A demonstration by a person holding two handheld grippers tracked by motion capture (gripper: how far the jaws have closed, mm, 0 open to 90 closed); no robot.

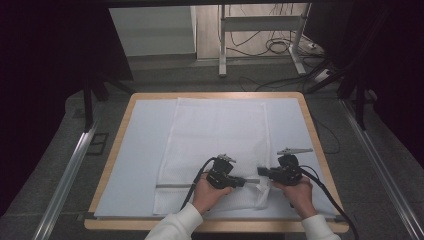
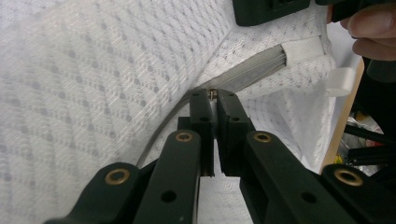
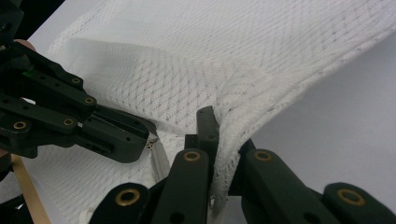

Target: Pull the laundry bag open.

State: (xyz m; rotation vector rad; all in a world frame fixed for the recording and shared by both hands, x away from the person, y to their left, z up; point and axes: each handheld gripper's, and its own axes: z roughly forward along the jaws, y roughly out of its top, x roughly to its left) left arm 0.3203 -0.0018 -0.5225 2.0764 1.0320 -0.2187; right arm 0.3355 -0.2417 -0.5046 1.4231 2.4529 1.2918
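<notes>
A white mesh laundry bag (image 1: 215, 135) lies flat on the light blue mat (image 1: 142, 135). A grey zipper (image 2: 252, 70) runs along its near edge. My left gripper (image 2: 213, 95) is shut on the small metal zipper pull (image 2: 213, 93). In the high view the left gripper (image 1: 244, 182) points right at the bag's near right corner. The right gripper (image 1: 262, 173) faces it from the right. In the right gripper view the right gripper (image 3: 219, 128) is shut on a raised fold of the bag's mesh (image 3: 233, 102), with the left gripper (image 3: 140, 140) close by on the left.
The mat covers a wooden table (image 1: 120, 125) with rounded corners. Metal rails (image 1: 70, 170) run along both sides of the table. A white frame leg (image 1: 222, 45) and loose cables (image 1: 280, 45) are on the floor beyond the far edge.
</notes>
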